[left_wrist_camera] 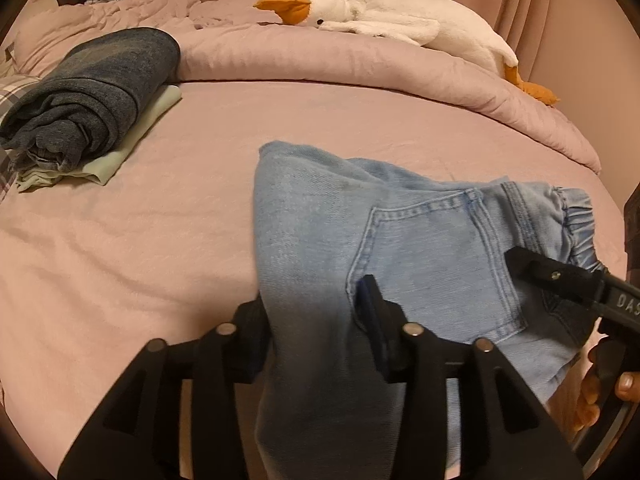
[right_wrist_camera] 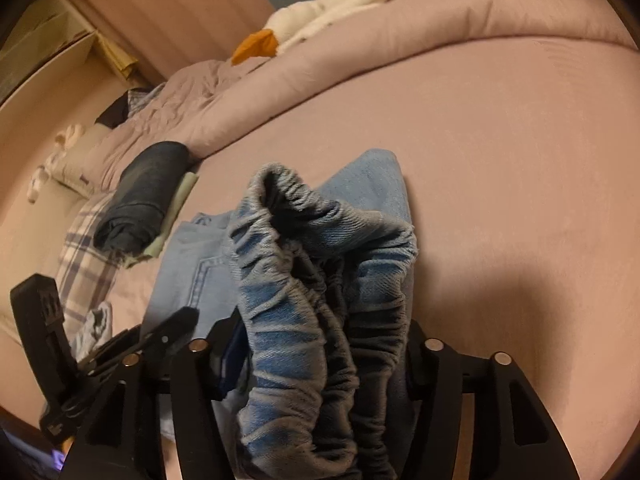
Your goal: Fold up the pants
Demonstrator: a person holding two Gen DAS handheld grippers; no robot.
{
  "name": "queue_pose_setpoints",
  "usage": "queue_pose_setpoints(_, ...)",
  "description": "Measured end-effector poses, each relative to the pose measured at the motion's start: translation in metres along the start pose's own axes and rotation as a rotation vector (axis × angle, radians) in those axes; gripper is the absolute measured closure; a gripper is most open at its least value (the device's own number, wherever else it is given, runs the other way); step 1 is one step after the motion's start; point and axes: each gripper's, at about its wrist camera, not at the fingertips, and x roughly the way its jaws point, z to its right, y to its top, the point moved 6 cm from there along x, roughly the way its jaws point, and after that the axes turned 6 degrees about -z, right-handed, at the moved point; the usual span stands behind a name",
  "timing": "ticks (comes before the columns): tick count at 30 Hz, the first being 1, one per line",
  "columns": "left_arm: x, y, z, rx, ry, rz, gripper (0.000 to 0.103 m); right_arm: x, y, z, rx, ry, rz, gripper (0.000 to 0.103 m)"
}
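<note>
Light blue jeans [left_wrist_camera: 420, 240] lie partly folded on the pink bed, back pocket up, elastic waistband at the right. My left gripper [left_wrist_camera: 312, 312] is shut on a bunched fold of the jeans near the leg side. My right gripper [right_wrist_camera: 324, 344] is shut on the gathered elastic waistband [right_wrist_camera: 304, 280], which fills its jaws. The right gripper also shows in the left wrist view [left_wrist_camera: 560, 280] at the waistband edge. The left gripper shows in the right wrist view [right_wrist_camera: 120, 344] at the lower left, on the jeans [right_wrist_camera: 200, 264].
A stack of folded dark jeans [left_wrist_camera: 92, 96] on a pale green garment [left_wrist_camera: 132, 140] lies at the left. A white goose plush [left_wrist_camera: 400, 16] lies on the rolled pink duvet [left_wrist_camera: 360, 60] at the back. A plaid pillow [right_wrist_camera: 88, 240] is at the left.
</note>
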Motion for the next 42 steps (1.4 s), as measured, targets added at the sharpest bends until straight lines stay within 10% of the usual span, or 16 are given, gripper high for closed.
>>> queue_pose_setpoints(8, -0.004, -0.006, -0.015, -0.012, 0.062, 0.016, 0.025, -0.006, -0.001, 0.004, 0.017, 0.015, -0.027, 0.039)
queue_pose_setpoints(17, -0.019, -0.023, -0.035, -0.020, 0.111, 0.004, 0.022, -0.033, -0.010, 0.019, 0.039, -0.069, -0.033, 0.034)
queue_pose_setpoints(25, -0.045, -0.028, -0.026, -0.015, 0.088, 0.019, 0.041, -0.068, 0.001, -0.020, -0.182, -0.328, 0.094, 0.034)
queue_pose_setpoints(29, -0.051, -0.028, -0.008, 0.006, 0.031, 0.026, 0.059, -0.074, 0.012, -0.058, -0.332, -0.281, 0.175, 0.047)
queue_pose_setpoints(33, -0.046, -0.028, 0.014, 0.047, -0.018, 0.004, 0.077, -0.047, 0.015, -0.077, -0.430, -0.268, 0.126, 0.071)
queue_pose_setpoints(42, -0.022, -0.037, 0.030, 0.131, -0.011, -0.026, 0.080, 0.000, 0.007, -0.033, -0.359, -0.284, -0.002, 0.076)
